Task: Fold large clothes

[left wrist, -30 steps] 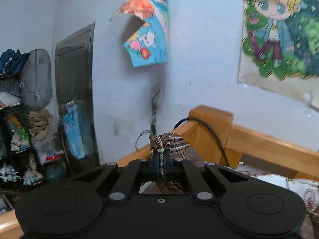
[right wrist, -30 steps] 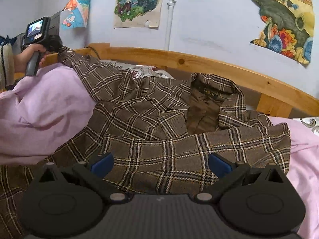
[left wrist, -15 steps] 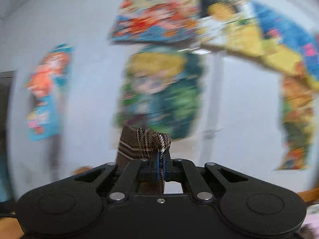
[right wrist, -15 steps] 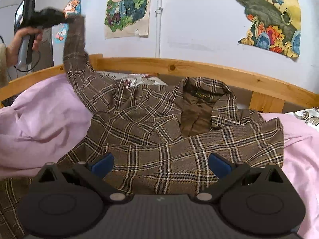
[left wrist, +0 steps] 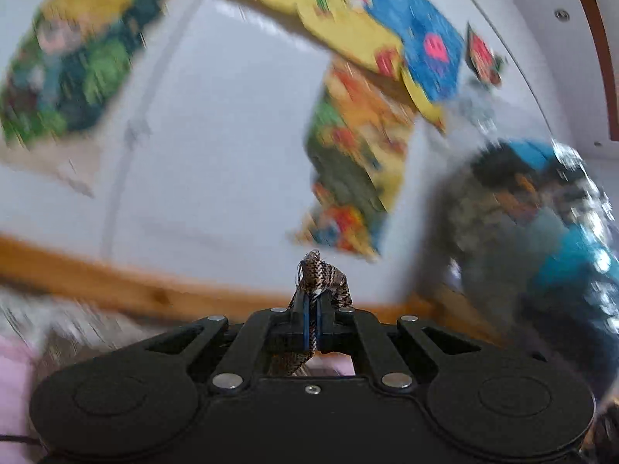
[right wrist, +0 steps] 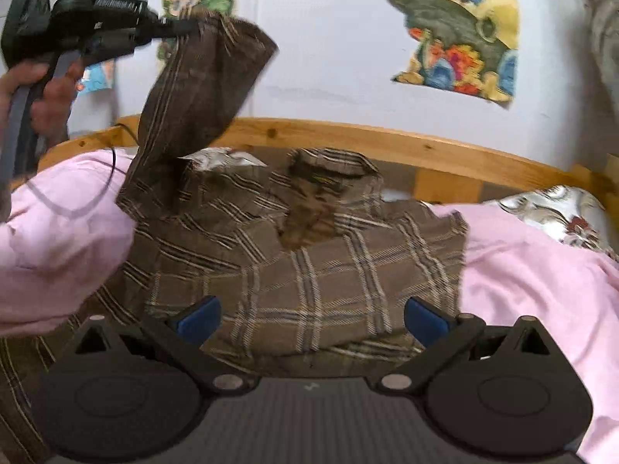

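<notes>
A brown plaid coat (right wrist: pixel 309 270) lies spread on the pink bedding (right wrist: pixel 522 270), collar toward the wooden headboard. Its left sleeve (right wrist: pixel 201 89) is lifted high in the air by the cuff (left wrist: pixel 321 274), and my left gripper (left wrist: pixel 312 305) is shut on that cuff. In the right wrist view the left gripper (right wrist: pixel 185 29) is at the upper left with a hand on its handle. My right gripper (right wrist: pixel 309 319) hovers open just over the coat's near hem, blue pads wide apart with nothing between them.
A wooden bed rail (right wrist: pixel 387 139) runs along the wall behind the coat. Posters (right wrist: pixel 456 27) hang on the white wall. A floral pillow (right wrist: pixel 557 216) lies at the right. A black cable (right wrist: pixel 108 178) trails over the bedding at the left.
The left gripper has swung up and to the right with the cuff, raising the sleeve off the bed. The right gripper has edged closer over the coat's hem and stays open.
</notes>
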`<state>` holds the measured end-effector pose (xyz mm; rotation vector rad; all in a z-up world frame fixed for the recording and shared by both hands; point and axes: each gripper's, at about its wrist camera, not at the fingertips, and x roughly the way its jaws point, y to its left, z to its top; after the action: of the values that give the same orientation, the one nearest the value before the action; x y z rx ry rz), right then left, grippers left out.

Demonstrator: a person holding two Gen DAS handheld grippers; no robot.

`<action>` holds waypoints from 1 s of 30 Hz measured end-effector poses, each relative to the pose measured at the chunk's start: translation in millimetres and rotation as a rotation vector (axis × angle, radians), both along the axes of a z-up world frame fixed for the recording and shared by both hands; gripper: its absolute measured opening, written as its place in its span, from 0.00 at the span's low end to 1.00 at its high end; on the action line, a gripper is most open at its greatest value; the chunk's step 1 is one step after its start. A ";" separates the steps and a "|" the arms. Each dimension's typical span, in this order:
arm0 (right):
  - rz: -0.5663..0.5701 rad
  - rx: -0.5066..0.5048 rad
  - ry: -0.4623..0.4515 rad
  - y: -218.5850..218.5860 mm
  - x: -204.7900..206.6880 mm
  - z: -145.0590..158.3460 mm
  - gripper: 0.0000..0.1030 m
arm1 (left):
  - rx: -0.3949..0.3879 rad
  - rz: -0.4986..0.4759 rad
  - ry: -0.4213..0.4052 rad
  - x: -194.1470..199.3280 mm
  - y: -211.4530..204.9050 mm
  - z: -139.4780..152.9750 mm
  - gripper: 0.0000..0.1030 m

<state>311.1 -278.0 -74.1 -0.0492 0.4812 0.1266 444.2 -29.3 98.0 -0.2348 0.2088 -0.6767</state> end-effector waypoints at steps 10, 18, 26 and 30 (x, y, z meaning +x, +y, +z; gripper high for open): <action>-0.114 0.087 0.047 -41.2 -4.8 -21.4 1.00 | 0.142 -0.131 0.191 -31.3 -53.0 -108.1 0.03; -0.176 0.118 0.060 -52.1 3.8 -31.8 1.00 | 0.193 -0.238 0.261 -44.5 -47.1 -127.0 0.36; -0.172 0.197 0.086 -54.2 8.1 -37.5 1.00 | 0.158 -0.134 0.320 -48.7 -11.8 -118.5 0.93; -0.113 0.198 0.145 -43.0 19.7 -49.1 1.00 | 0.162 0.093 0.335 -35.9 16.5 -118.1 0.99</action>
<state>330.7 -321.0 -123.2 0.1820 0.6130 0.0662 408.3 -12.8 -20.1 -0.1997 0.5675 -0.5217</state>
